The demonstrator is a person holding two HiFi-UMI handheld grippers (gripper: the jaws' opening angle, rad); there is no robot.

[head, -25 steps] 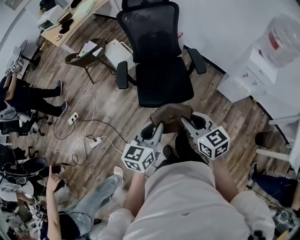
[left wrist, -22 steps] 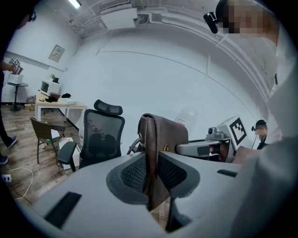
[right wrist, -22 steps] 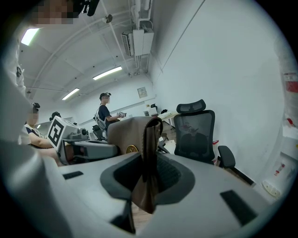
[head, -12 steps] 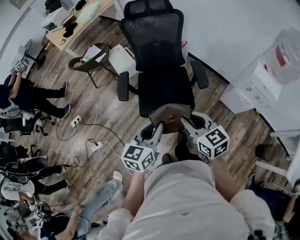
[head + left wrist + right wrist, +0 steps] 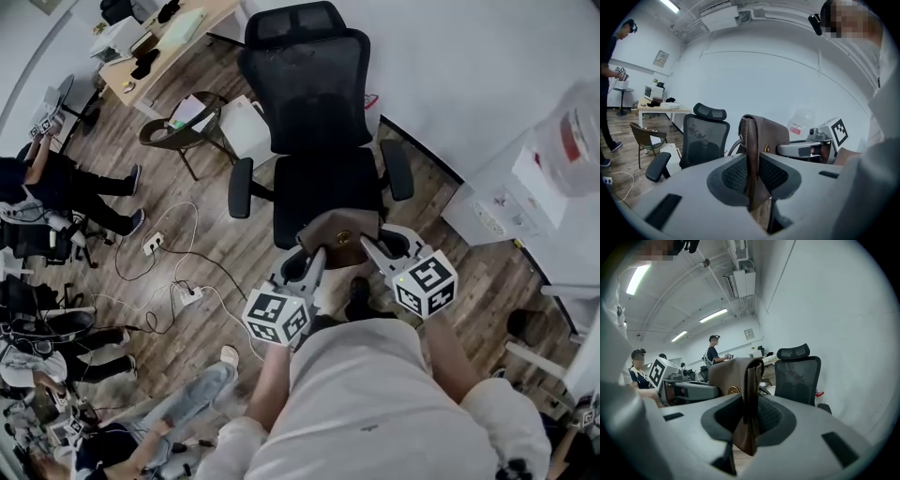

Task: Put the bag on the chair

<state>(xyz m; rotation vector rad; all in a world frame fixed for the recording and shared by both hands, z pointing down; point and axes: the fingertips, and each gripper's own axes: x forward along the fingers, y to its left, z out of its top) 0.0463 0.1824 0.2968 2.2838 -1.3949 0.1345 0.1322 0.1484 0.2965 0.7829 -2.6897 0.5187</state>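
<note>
A brown leather bag (image 5: 340, 235) with a brass stud hangs between my two grippers, just at the front edge of the black office chair's seat (image 5: 323, 187). My left gripper (image 5: 317, 258) is shut on the bag's left end (image 5: 754, 154), pads pressed on the leather. On the right end (image 5: 751, 399) my right gripper (image 5: 370, 248) is likewise shut. The chair (image 5: 703, 140) stands straight ahead, with a mesh back, a headrest and two armrests; its seat holds nothing. In the right gripper view the chair (image 5: 797, 376) shows to the right of the bag.
A white wall runs behind the chair. At the right stands a water dispenser (image 5: 553, 141). Left of the chair are a small brown chair (image 5: 178, 127), a white box (image 5: 246, 127) and cables with power strips (image 5: 187, 291) on the wood floor. Several people sit at far left.
Both grippers and the bag have come closer to the chair: the bag was over the floor short of the seat and now stands at the seat's front edge. Both grips are unchanged.
</note>
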